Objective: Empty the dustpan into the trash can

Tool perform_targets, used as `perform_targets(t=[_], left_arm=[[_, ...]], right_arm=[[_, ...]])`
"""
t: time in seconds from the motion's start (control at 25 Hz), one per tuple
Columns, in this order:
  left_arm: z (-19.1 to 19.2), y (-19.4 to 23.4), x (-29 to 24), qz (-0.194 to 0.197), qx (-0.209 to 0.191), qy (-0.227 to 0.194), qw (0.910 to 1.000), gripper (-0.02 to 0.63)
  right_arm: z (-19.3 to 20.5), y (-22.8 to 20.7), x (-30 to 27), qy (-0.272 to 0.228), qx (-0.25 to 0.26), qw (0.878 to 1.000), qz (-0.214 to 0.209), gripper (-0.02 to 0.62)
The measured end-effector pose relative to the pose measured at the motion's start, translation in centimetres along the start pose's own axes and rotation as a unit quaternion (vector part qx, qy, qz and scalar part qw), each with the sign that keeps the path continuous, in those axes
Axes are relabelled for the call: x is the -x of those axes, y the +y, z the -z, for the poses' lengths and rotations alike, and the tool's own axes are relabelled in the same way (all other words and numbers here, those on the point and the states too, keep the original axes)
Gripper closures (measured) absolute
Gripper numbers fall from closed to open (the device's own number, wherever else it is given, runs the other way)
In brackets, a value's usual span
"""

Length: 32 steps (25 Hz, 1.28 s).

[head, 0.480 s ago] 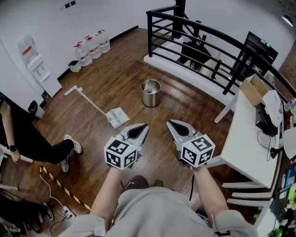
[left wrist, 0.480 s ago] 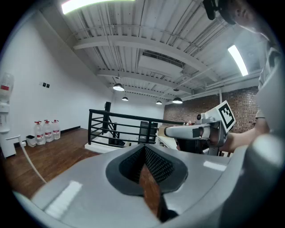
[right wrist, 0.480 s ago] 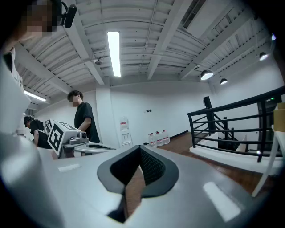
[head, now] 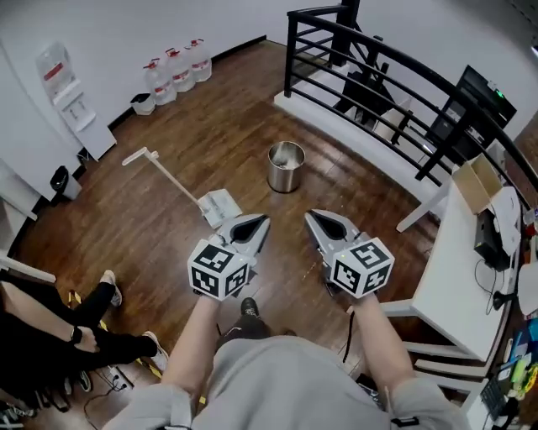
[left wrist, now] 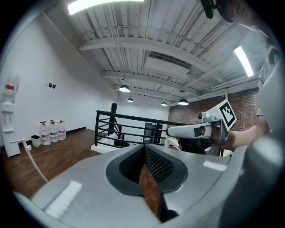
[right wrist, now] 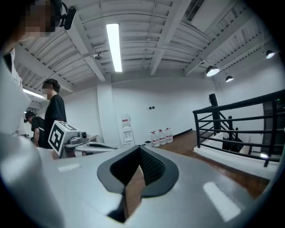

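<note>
Left gripper [head: 256, 225] and right gripper [head: 318, 222] both closed on nothing, held short of the trash can [head: 286, 166]; dustpan [head: 220, 206] lies untouched on the floor just left of the trash can, handle running further left. Likely risk: lifted by its long handle, the pan tips and spills before reaching the trash can's narrow mouth. Since the earlier frame, trash can and dustpan sit slightly further right in the head view; grippers' pose unchanged.

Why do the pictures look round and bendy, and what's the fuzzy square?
Head view: wide lens bows the railing. Left gripper view: dark rounded corners, ceiling lamp glares. Right gripper view: same bowing; the fuzzy patch was added later, hiding a face.
</note>
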<state>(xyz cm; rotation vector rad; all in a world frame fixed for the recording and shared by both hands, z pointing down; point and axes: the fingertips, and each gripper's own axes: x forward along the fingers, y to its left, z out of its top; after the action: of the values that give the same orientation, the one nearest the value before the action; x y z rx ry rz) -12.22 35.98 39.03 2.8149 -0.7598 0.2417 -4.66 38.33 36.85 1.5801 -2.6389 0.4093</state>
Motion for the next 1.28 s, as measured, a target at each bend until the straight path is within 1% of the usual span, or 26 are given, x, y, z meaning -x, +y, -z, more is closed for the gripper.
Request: perform_targets(t=[0.2,0.32,0.44,0.56,0.76,1.0,1.16,1.28], left_arm=[[-1.1,6.2,-0.8,-0.014,0.004,-0.021,0.9997,0.601],[-2.1,10.3,-0.3,-0.018,0.012,-0.033,0.9992,0.601],[-1.9,14.7,0.6,-0.031,0.005,-0.018,0.9993,0.600],[-1.1,17.6,1.4,-0.041,-0.002,-0.010,0.9991,0.601],[-1.3,21.5,0.2,-0.058,0.025,-0.016,0.9979,0.601],[-0.9,27.3,-2.9,-0.102,0.045,-0.019,0.9936,0.601],[-0.8,31.0,-4.8,-0.153,0.057,-0.016,0.9865,0.601],[-1.4,32.8,-5.6,-0.180,0.063,-0.021,0.9814,0.601]], right_arm=[[-0.9,-0.6,-6.4,0.012,0.013,1.000,-0.007,0.595],[-1.6,0.2,-10.4,0.019,0.018,1.000,-0.012,0.595],[-1.6,1.9,-14.5,0.030,0.028,0.999,-0.019,0.595],[-1.1,3.0,-17.5,0.043,0.041,0.998,-0.027,0.595],[-1.8,1.6,-21.9,0.045,0.035,0.997,-0.051,0.595],[-3.1,-1.8,-28.2,0.030,0.031,0.995,-0.088,0.595],[-5.0,-4.0,-32.0,0.027,0.045,0.991,-0.119,0.595],[-5.4,-5.4,-34.1,0.031,0.034,0.988,-0.149,0.595]])
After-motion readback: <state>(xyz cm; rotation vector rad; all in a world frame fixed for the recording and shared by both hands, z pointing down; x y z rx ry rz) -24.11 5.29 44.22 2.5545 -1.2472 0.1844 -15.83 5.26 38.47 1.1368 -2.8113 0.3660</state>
